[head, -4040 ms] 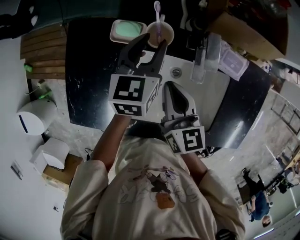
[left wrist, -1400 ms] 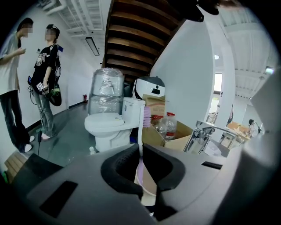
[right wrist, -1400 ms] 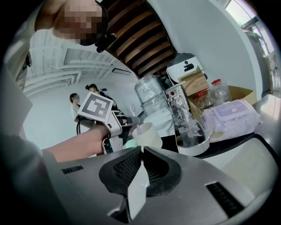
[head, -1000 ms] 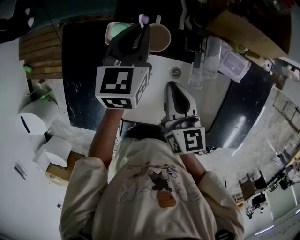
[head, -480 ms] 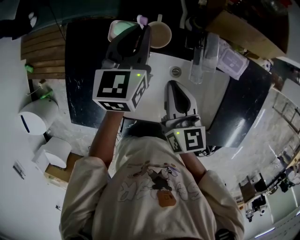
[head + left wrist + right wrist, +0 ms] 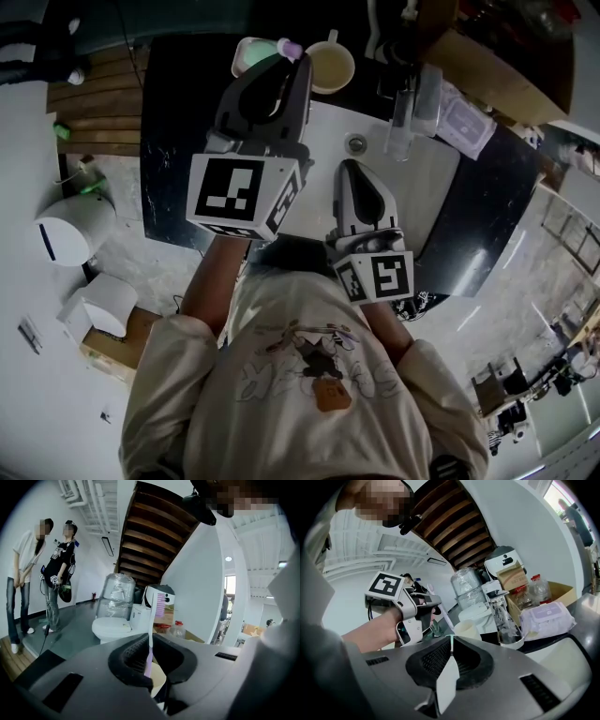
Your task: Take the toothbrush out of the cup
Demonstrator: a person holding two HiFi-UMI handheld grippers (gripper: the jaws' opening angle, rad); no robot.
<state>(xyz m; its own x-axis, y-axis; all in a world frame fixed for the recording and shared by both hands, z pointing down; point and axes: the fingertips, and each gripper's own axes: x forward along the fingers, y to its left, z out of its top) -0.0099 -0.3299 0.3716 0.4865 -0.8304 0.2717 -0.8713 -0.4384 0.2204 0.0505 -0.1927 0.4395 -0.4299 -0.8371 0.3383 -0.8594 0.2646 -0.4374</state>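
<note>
Up since earlier: L claw (image 6: 287, 67) w/ brush (image 6: 289, 47), now clear of cup (image 6: 330, 67).
We see L claw pinching brush stem, bristles above tips; cup just right of it. R claw (image 6: 355, 171), back behind L, pressed together, empty.

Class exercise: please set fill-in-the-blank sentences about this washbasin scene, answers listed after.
The left gripper holds the purple-and-white plastic toothbrush by its ___.
Its bristled head stands ___ the fingers.
The right gripper is shut and holds ___.
The round cream cup is ___.
Answers: handle; above; nothing; empty.
</note>
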